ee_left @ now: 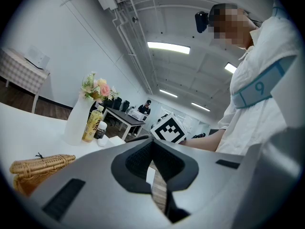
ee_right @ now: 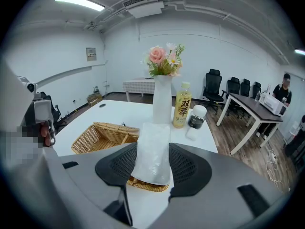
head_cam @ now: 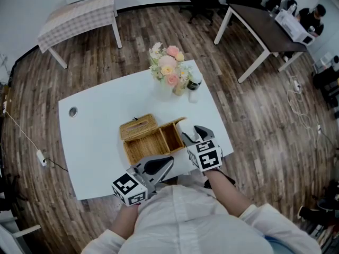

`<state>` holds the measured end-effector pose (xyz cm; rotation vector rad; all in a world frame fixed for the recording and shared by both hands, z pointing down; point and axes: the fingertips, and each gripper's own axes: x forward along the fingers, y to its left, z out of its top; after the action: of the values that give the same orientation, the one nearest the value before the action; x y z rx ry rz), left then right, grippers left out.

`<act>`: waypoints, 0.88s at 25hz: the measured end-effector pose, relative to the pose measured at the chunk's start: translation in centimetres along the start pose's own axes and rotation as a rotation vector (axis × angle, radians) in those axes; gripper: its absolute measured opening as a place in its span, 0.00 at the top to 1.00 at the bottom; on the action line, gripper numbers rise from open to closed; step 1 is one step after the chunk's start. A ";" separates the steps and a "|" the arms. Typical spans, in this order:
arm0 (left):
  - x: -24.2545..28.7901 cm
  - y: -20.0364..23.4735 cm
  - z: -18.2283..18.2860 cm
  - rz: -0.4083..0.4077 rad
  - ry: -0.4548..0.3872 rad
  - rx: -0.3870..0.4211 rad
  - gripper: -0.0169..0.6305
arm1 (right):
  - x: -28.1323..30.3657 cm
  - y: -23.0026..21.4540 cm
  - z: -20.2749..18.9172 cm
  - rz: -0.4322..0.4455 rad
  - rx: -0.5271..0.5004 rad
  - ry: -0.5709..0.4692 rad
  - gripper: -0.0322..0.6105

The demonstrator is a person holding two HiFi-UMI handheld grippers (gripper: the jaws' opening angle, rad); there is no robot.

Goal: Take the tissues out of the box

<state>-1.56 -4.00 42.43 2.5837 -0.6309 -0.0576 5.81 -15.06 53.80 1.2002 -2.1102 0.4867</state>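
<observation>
An open wicker box (head_cam: 151,139) stands on the white table (head_cam: 100,142), its lid tipped back to the far side. My right gripper (head_cam: 195,136) hovers by the box's right end. In the right gripper view it (ee_right: 152,165) is shut on a white tissue pack (ee_right: 153,149), which stands upright between the pads above the box's rim (ee_right: 102,135). My left gripper (head_cam: 159,165) is held near the table's front edge, just in front of the box. Its jaws (ee_left: 152,144) meet at the tips with nothing between them. The box's lid (ee_left: 40,164) shows low at the left of that view.
A white vase of flowers (head_cam: 168,73) stands at the table's far side with a yellow tea bottle (ee_right: 183,105) and a small dark jar (ee_right: 196,117) beside it. There is a cable hole (head_cam: 72,111) at the table's left. Other tables, office chairs and a seated person fill the room beyond.
</observation>
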 end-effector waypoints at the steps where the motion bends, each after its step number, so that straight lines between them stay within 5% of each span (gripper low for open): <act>1: 0.0 0.0 0.0 -0.001 0.000 0.000 0.97 | 0.0 0.0 0.1 0.001 -0.001 -0.003 0.60; 22: 0.4 -0.1 0.0 -0.011 -0.002 0.004 0.97 | -1.0 0.1 0.8 0.008 -0.012 -0.037 0.60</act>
<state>-1.13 -4.11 42.41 2.5913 -0.6181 -0.0625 5.83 -14.84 52.52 1.2034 -2.1471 0.4572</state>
